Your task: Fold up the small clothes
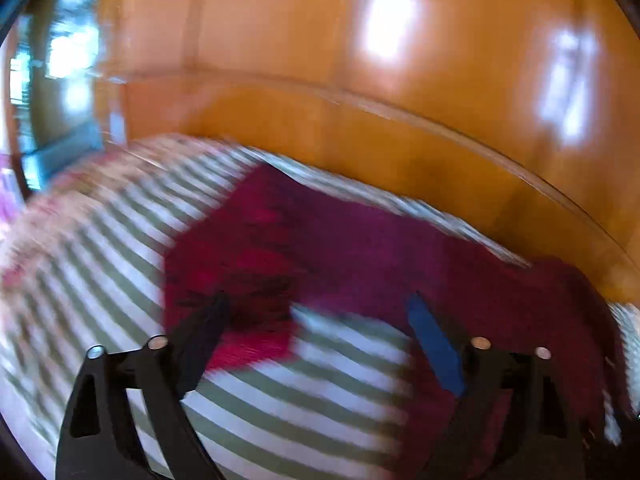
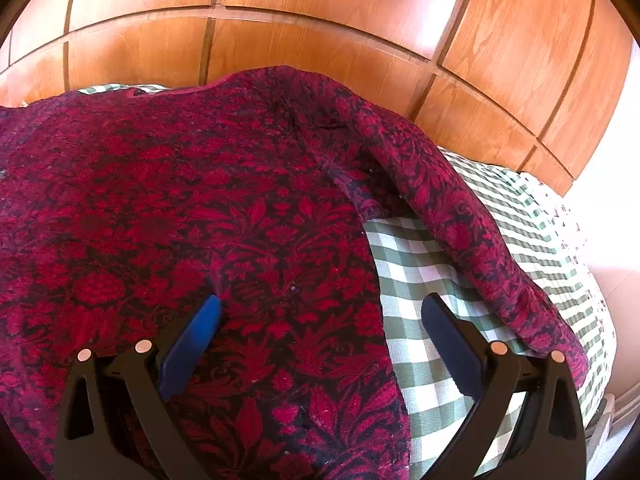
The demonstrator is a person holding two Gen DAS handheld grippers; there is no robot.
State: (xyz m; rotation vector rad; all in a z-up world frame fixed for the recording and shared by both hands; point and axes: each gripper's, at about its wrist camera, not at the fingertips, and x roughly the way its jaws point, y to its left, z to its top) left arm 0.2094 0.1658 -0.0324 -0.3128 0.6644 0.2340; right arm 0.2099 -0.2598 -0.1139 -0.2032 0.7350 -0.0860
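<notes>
A bed with a green-and-white checked cover point(image 2: 416, 264) sits against glossy orange-brown wooden panelling point(image 2: 320, 40). One dark red floral-patterned knitted garment point(image 2: 180, 200) lies spread across it, one sleeve trailing right. Two grippers: the left hand-held gripper point(image 1: 316, 312) stands wide open, empty; the right hand-held gripper point(image 2: 320, 308) open too, straddling the garment's edge.

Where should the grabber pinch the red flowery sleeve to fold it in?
Probably near the cuff end of the sleeve, coming from its outer right side. The sleeve lies stretched away from the red garment over the checked sheet, so its edge is free. The right gripper, jaws open, is close by.
</notes>
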